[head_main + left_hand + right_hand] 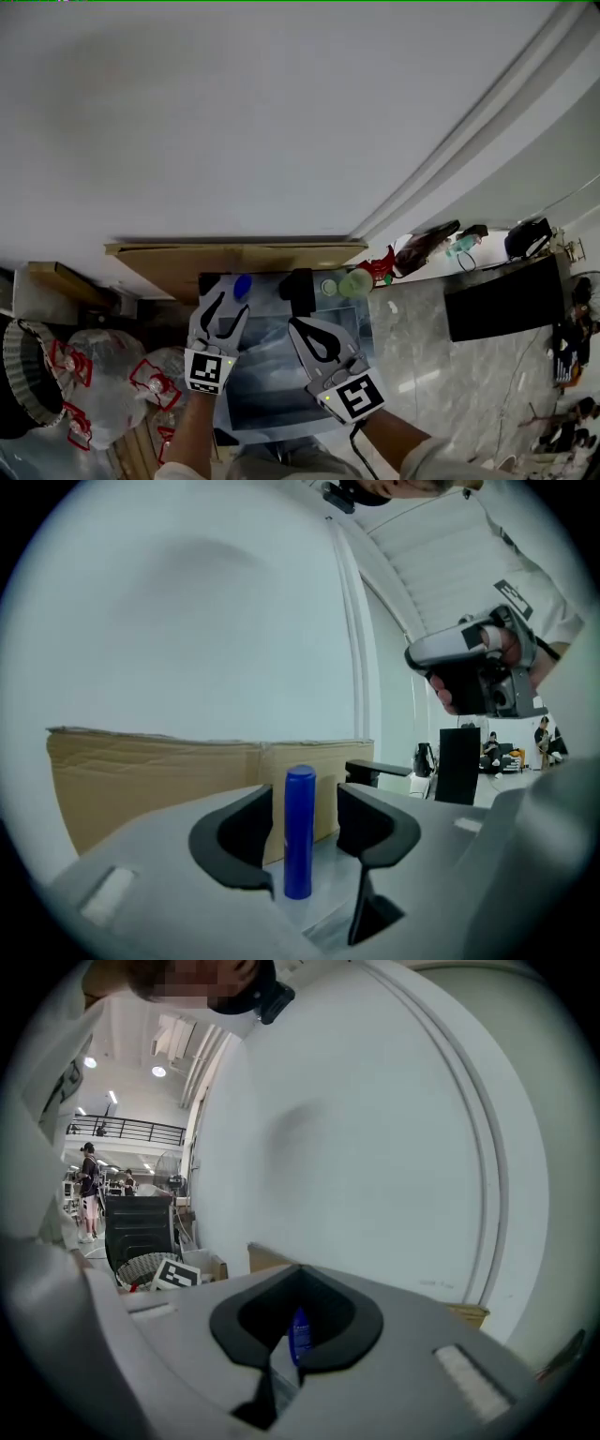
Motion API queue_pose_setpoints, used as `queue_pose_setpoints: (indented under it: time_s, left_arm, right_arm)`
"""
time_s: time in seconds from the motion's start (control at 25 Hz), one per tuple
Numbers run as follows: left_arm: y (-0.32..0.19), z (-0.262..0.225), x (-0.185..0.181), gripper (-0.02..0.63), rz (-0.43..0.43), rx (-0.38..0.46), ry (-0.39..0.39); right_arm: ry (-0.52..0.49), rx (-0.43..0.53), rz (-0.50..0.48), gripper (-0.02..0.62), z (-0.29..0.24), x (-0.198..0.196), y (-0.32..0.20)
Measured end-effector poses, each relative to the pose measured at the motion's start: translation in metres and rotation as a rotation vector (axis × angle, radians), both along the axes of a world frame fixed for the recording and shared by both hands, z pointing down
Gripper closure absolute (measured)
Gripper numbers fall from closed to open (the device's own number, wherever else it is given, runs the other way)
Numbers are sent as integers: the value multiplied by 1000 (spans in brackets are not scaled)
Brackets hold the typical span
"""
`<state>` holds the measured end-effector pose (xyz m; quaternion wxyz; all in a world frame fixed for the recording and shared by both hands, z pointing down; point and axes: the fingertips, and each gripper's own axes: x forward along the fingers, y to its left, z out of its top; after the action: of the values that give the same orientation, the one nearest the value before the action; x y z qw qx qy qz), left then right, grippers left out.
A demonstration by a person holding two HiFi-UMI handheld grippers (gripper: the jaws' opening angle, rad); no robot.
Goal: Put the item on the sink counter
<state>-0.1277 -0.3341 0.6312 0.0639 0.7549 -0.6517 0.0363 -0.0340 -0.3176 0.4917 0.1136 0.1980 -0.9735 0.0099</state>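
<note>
Straddling an upright blue tube (299, 841) without touching, left gripper (307, 803) gapes; head view shows only its top

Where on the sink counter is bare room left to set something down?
Bare: the short stretch of back ledge between the blue tube and the black object, and the basin nearer the person. Crowded: the back right corner, around the green cup. The left tongs straddle the tube.
</note>
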Motion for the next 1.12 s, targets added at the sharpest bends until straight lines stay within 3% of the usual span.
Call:
queue_pose_setpoints:
  time_s: [0.24, 0.76, 1.12]
  left_arm:
    - [42, -66, 12, 410, 39, 18, -22]
    - [122, -178, 37, 597, 58, 88, -58]
    - [155, -199, 52, 604, 60, 63, -59]
  right_arm:
    - [20, 27, 1, 591, -24, 15, 24]
    - [24, 58, 15, 591, -60, 53, 71]
    - [29, 63, 0, 591, -66, 68, 99]
